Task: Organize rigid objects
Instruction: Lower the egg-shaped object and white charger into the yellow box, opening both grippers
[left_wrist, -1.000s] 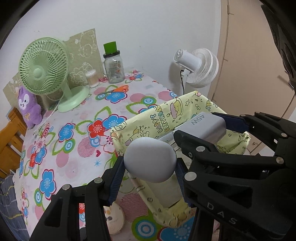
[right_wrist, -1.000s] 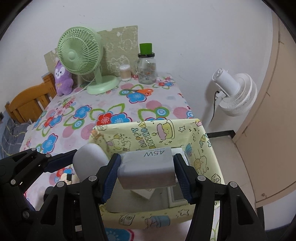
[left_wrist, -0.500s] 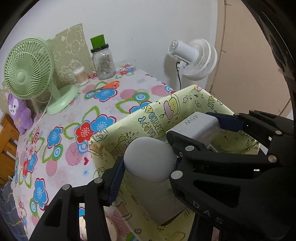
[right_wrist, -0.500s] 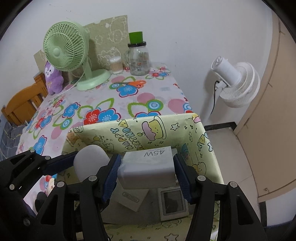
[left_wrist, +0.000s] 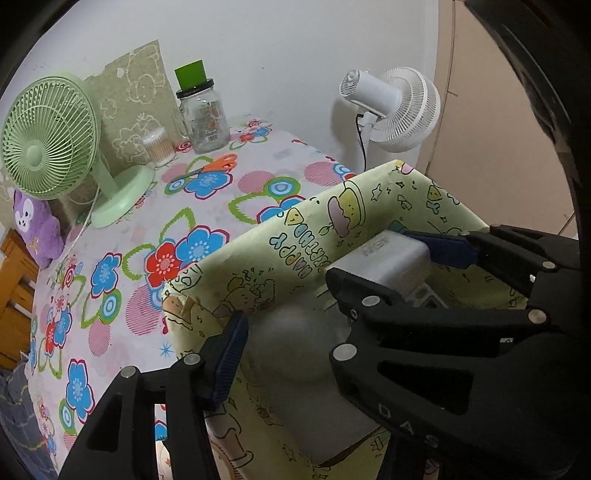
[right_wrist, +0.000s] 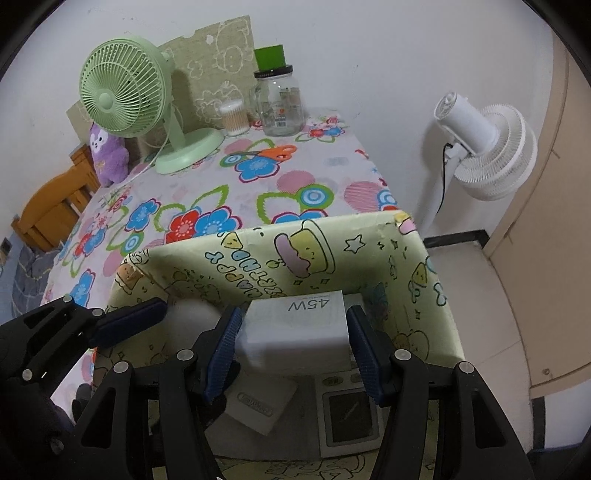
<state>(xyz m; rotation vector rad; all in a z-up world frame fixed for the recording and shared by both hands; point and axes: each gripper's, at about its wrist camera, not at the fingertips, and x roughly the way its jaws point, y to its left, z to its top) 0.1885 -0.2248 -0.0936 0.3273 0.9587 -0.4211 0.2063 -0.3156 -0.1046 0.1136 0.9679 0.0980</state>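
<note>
Left tongs (left_wrist: 284, 354), spread w/ the blurred grey rounded obj (left_wrist: 295, 347) loose between them, & right tongs (right_wrist: 295, 343), clenched on the 45W charger (right_wrist: 295, 325), both sit inside the yellow box (right_wrist: 436, 295) at worktop's (right_wrist: 207, 184) near-right corner, prob. so items drop in low.

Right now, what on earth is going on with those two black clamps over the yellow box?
A person is tidying small hard items into the yellow cartoon-print box, with a handheld gripper in each hand. The right gripper clamps a white 45W charger inside the box, above other small devices. The left gripper has a blurred, rounded white object between its fingers, low inside the box; whether it grips it is unclear.
</note>
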